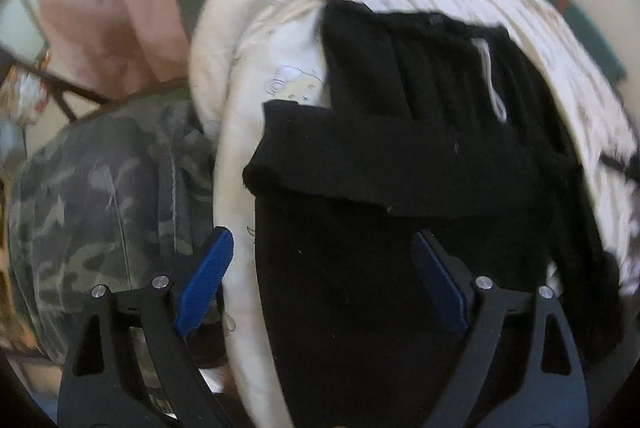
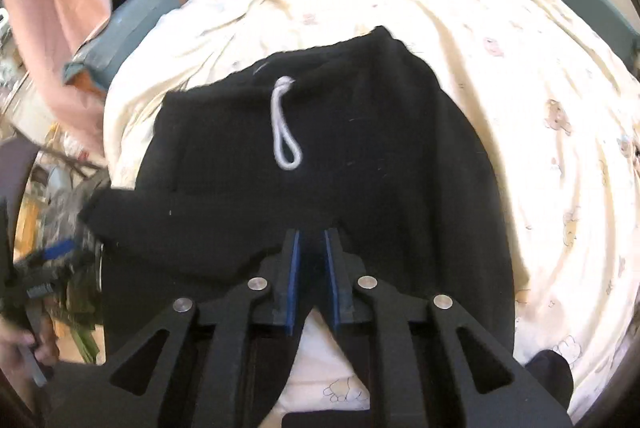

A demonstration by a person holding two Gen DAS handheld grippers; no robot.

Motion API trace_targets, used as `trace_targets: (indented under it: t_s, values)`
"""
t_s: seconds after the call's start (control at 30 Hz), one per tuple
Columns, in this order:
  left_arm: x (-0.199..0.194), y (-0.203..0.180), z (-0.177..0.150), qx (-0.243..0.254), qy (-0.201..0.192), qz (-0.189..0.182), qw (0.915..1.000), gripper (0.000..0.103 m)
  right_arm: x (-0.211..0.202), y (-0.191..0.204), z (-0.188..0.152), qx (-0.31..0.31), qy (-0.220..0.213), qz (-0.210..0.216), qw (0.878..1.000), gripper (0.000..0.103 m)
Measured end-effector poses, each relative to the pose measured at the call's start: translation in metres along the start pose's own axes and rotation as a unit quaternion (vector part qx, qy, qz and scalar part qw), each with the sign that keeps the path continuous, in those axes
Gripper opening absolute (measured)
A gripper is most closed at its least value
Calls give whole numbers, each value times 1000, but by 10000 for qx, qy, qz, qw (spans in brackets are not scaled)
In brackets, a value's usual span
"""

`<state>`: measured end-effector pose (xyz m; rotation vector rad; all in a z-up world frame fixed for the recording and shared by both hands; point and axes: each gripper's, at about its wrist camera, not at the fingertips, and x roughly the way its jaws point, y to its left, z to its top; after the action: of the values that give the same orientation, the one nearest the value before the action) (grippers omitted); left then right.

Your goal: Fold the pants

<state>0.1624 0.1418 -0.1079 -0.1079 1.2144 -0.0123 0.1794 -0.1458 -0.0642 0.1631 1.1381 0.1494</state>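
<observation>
- Pants (image 2: pixel 320 147) lie folded near the bed (image 2: pixel 520 107) front edge, flap laid across.
- Left tool (image 1: pixel 320 280) spread, holding nothing.
- Right tool (image 2: pixel 312 268) slightly parted above the fabric, apparently releasing.

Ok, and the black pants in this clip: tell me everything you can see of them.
The black pants look like soft knit sweatpants, lying on a cream printed bedcover. A white drawstring loop lies on the waist end, far from the cameras. The leg end is folded up over the body, its edge crossing the cloth. The left gripper stands wide open over them; the right gripper has a narrow gap, with black cloth between its fingers, grip unclear.
</observation>
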Motion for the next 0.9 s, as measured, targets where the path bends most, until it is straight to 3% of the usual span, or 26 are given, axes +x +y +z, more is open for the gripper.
trace_targets:
  t_s: [0.03,0.1,0.13,0.2,0.37,0.47,0.6,0.67,0.77,0.83,0.9]
  values:
    - [4,-5,-1,162,53,160,9997,89,1,-4,1,98,42,-24,9999,19]
    - [11,-11,-5,286,180,234,9992,89,8,-7,-3,205,335,553,9977,20]
    - [15,-13,-5,294,224,213,9991,89,17,-4,-8,230,657,1048,9921,20]
    - [24,-21,-4,349,263,251,9987,89,32,5,-19,229,1046,1313,9856,20]
    - [41,-34,3,620,506,450,9958,89,69,39,-40,-548,1598,1210,9782,20]
    - [50,-44,1,1140,812,452,9891,89,86,56,-45,-963,1718,1051,9748,20]
    - [67,-37,13,1147,889,714,9868,89,114,56,-35,-995,1973,1012,9700,18]
    - [70,-38,26,1137,611,823,9882,89,120,52,-24,-992,1763,964,9746,17]
    - [54,-33,64,712,-467,887,9924,89,114,41,13,-843,902,1023,9871,20]
    - [43,-23,81,207,-955,867,9914,89,111,20,42,-314,390,1156,9920,20]
    - [37,-7,92,-298,-1207,822,9888,89,113,-5,57,393,325,1284,9904,20]
